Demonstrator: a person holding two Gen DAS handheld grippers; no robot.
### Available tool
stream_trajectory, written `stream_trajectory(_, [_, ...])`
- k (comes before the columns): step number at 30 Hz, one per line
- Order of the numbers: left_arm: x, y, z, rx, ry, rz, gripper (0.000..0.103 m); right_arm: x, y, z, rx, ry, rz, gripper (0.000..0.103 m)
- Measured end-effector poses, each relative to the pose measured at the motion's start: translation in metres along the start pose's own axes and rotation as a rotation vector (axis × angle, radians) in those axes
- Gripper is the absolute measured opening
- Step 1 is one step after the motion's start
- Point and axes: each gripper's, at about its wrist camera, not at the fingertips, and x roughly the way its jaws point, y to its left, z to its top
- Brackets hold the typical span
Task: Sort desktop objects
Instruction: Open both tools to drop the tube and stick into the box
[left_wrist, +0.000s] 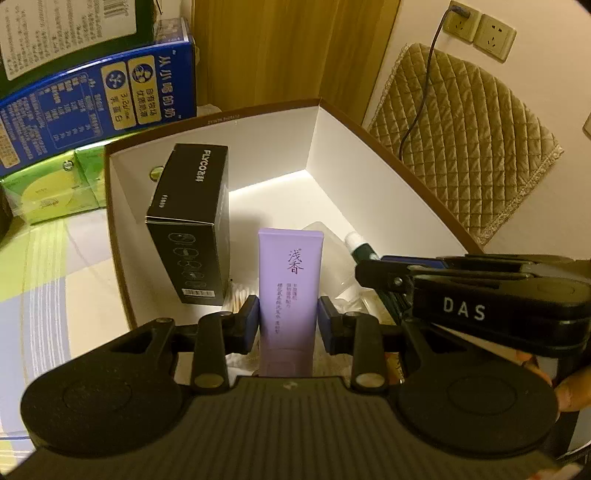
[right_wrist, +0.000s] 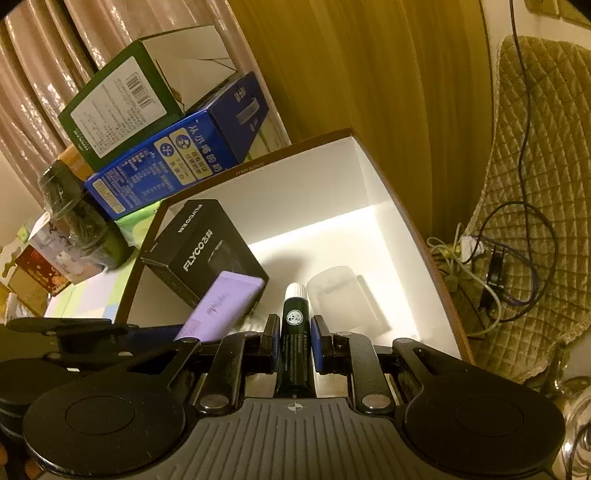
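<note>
Fingers (left_wrist: 251, 325) of the left gripper (left_wrist: 288, 323) clamp a purple tube (left_wrist: 290, 280), the right gripper (right_wrist: 294, 341) a dark tube (right_wrist: 294, 325); both hang over the open box (left_wrist: 332, 122), probably for dropping in.

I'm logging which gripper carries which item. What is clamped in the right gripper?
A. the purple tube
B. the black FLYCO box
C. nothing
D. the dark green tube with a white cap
D: the right gripper has its pads pressed on the dark green tube, while the purple tube sits in the left gripper.
</note>
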Motion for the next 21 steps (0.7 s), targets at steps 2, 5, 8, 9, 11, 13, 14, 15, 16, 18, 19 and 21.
stream_trajectory(2, [0.0,0.0,0.001,-0.003,-0.016,0.011,0.028,0.003,0.0,0.002,0.006,0.004,0.004,0.014])
stream_trajectory(5, [0.0,0.002,0.003,-0.011,-0.015,0.014,0.029,0.008,0.0,0.004,0.007,0.011,0.007,0.014])
stream_trajectory(8, [0.0,0.005,0.002,-0.017,-0.01,0.02,0.029,0.012,-0.001,0.005,0.012,0.019,0.008,0.014])
stream_trajectory(9, [0.0,0.005,0.001,-0.018,-0.009,0.023,0.029,0.013,-0.001,0.006,0.014,0.02,0.01,0.015])
stream_trajectory(11, [-0.001,0.007,0.0,-0.02,-0.006,0.03,0.029,0.015,0.0,0.007,0.017,0.021,0.013,0.015])
stream_trajectory(13, [-0.003,0.007,-0.001,-0.02,-0.008,0.038,0.031,0.016,0.0,0.008,0.017,0.012,0.016,0.015])
stream_trajectory(14, [-0.004,0.008,-0.001,-0.019,-0.009,0.041,0.033,0.016,0.001,0.008,0.016,-0.003,0.014,0.015])
stream_trajectory(15, [-0.006,0.008,-0.002,-0.018,-0.01,0.043,0.036,0.015,0.002,0.009,0.011,-0.019,0.018,0.015])
stream_trajectory(16, [-0.008,0.008,-0.002,-0.019,-0.014,0.049,0.039,0.014,0.003,0.01,0.008,-0.032,0.021,0.015])
stream_trajectory(18, [-0.013,0.009,-0.002,-0.022,-0.016,0.057,0.051,0.01,0.004,0.012,0.004,-0.062,0.026,0.025])
stream_trajectory(19, [-0.016,0.009,-0.003,-0.025,-0.021,0.061,0.057,0.006,0.004,0.013,0.007,-0.075,0.033,0.049])
stream_trajectory(21, [-0.024,0.01,-0.004,-0.023,-0.033,0.065,0.06,-0.003,0.004,0.013,0.01,-0.106,0.04,0.069])
